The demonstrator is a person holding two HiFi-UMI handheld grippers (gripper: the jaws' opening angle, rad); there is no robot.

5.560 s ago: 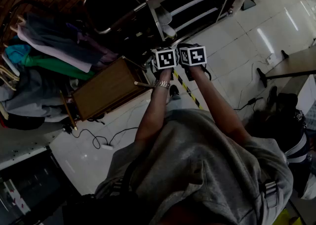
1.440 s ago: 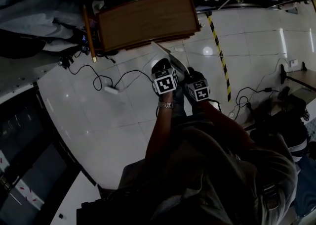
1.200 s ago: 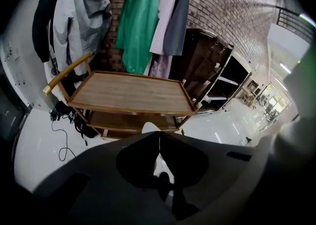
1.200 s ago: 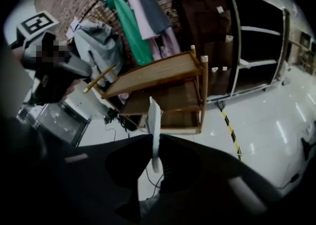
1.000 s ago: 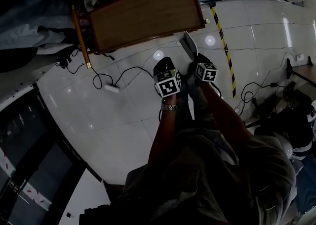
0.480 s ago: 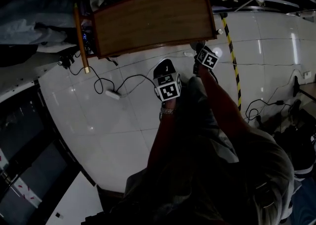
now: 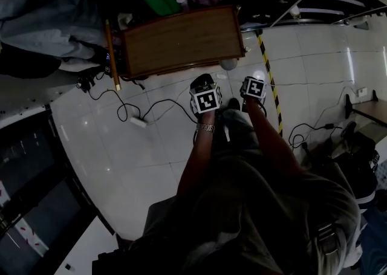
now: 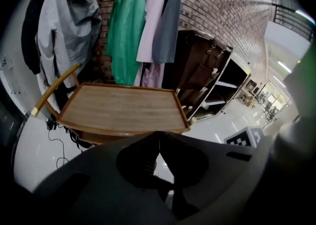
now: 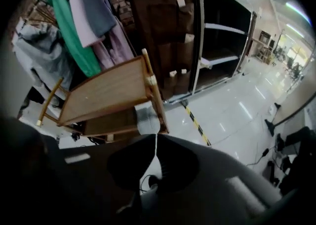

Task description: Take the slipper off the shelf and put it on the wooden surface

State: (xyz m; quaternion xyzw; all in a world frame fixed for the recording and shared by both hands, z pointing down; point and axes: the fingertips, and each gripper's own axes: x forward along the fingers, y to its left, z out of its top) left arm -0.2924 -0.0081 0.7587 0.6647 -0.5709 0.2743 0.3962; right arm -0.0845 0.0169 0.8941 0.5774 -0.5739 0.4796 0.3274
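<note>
- Slipper (image 9: 147,117): pale, clear of wooden surface (image 9: 106,93), just beside its near right corner.
- Right gripper (image 9: 156,136): jaws closed, pinching slipper's edge.
- Left gripper (image 8: 159,134): jaws together, empty.

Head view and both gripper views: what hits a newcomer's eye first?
The wooden table fills the middle of the left gripper view, a bright green garment hanging behind it. In the right gripper view, the right gripper pinches a pale slipper before the table's corner. In the head view, a yellow-black stripe crosses the white floor.
</note>
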